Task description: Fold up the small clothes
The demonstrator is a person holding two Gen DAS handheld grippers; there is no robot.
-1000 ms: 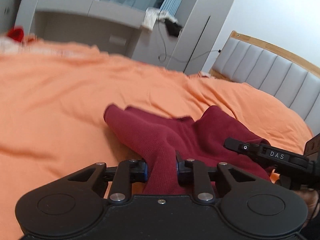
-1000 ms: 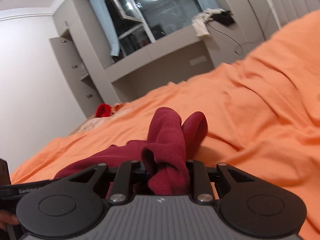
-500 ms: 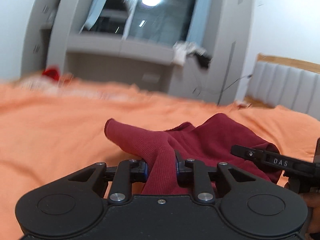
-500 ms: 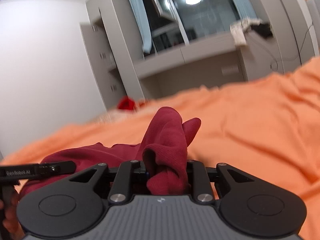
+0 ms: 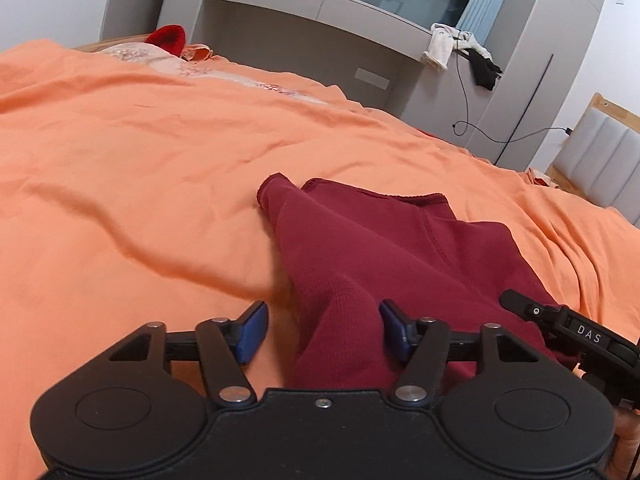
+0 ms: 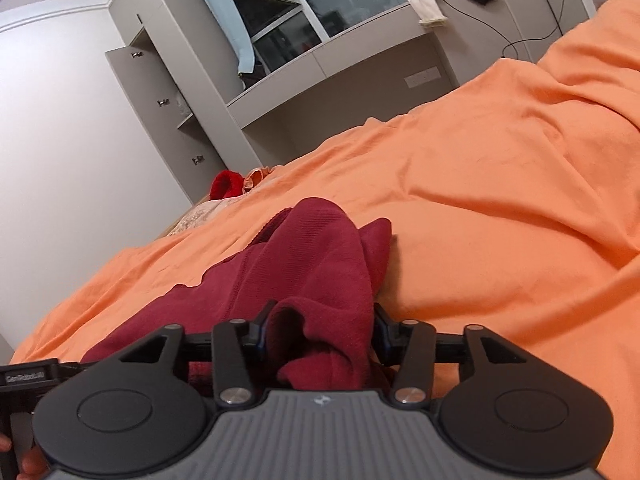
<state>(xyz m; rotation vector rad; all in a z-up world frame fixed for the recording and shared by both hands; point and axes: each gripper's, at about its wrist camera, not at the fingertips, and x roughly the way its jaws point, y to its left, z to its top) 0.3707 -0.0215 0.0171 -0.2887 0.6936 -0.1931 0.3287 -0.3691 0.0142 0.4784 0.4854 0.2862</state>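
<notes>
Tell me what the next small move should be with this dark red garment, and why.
Probably draw the left claw back off the dark red garment: it is open and the cloth lies on the orange bedspread, while the right claw has cloth bunched between its fingers.

left hand-held gripper [image 5: 320, 326]: jaws spread wide | right hand-held gripper [image 6: 318, 334]: jaws seemingly clamped, partly hidden

Dark red knit garment [image 5: 360, 248], rumpled, partly folded, lying on orange bedspread [image 5: 140, 152].
</notes>
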